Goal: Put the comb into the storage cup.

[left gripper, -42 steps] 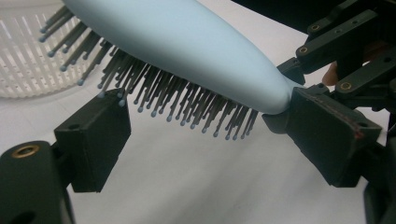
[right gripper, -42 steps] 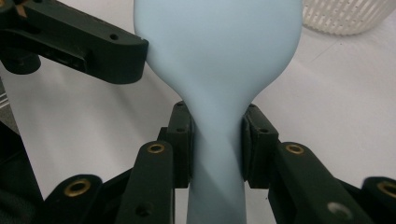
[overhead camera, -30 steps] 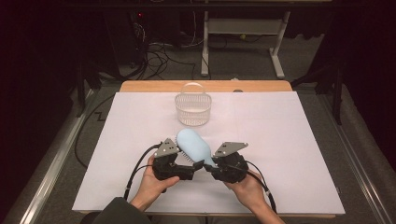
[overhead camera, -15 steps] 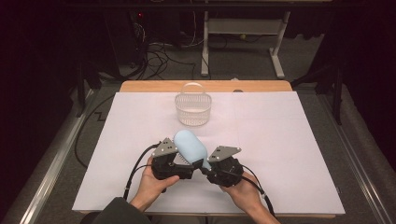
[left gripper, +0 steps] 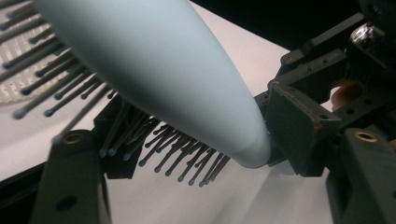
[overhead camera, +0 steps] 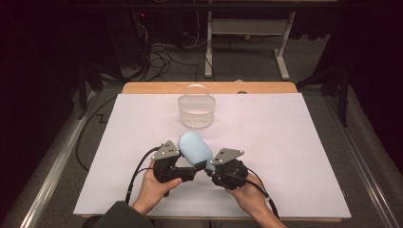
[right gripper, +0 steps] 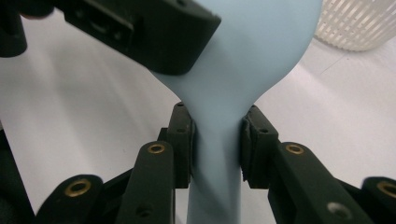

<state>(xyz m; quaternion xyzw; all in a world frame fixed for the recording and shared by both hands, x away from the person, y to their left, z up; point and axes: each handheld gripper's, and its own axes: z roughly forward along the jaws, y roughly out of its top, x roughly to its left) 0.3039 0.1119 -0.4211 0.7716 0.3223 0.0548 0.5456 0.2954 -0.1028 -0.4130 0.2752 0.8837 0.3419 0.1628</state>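
Observation:
A light blue hairbrush [overhead camera: 195, 148] is held just above the white table between both grippers, its oval head pointing away from me. My right gripper [right gripper: 217, 140] is shut on the narrow handle [right gripper: 215, 154], with a pad on each side. My left gripper [left gripper: 210, 144] has just been closing on the lower part of the head [left gripper: 163, 70]. One of its pads sits among the black bristles [left gripper: 187, 158] and the other lies against the smooth back. In the high view the left gripper [overhead camera: 192, 167] and right gripper [overhead camera: 209, 166] meet under the brush.
A white slatted basket [overhead camera: 196, 111] with a hoop handle stands upright behind the brush, and its wall shows in the right gripper view [right gripper: 359, 23]. The white sheet [overhead camera: 294, 142] covers the table, with a wooden strip [overhead camera: 266, 87] along the far edge.
The brush head has swung slightly left and more upright. The right gripper has shifted a little left and nearer me, and the left gripper's jaws have closed in on the head.

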